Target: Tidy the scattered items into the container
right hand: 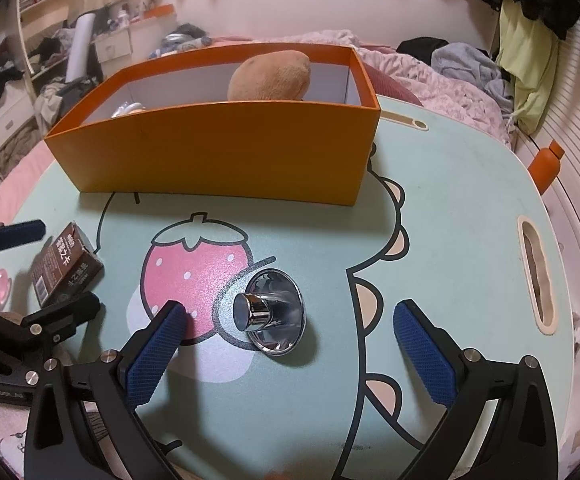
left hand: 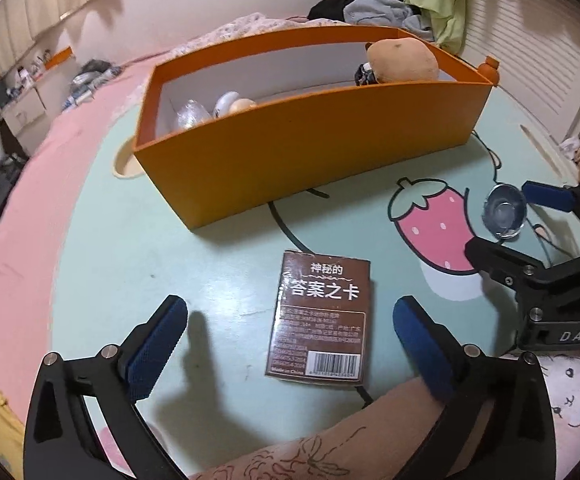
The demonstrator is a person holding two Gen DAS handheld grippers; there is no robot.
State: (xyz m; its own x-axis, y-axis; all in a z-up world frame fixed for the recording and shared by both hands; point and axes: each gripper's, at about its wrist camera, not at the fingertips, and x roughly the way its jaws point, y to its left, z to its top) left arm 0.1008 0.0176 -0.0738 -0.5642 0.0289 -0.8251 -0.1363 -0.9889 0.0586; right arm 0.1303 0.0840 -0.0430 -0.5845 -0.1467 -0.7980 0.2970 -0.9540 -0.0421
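An orange box (left hand: 306,160) stands on the mint table (left hand: 226,264); it also shows in the right wrist view (right hand: 218,156). It holds a tan plush toy (left hand: 404,60) and several small items. A brown card box (left hand: 324,316) lies flat on the table between the fingers of my open, empty left gripper (left hand: 290,332). It also shows in the right wrist view (right hand: 64,268). A shiny metal funnel-shaped piece (right hand: 270,312) lies on the table between the fingers of my open right gripper (right hand: 290,332). The right gripper (left hand: 510,220) and the metal piece (left hand: 505,210) show in the left wrist view too.
The table has a strawberry print (right hand: 196,272), a handle slot (right hand: 536,276) at the right and a round hole (left hand: 124,162) at the left. An orange bottle (right hand: 546,166) stands off the right edge. A bed with clothes (right hand: 458,68) lies behind.
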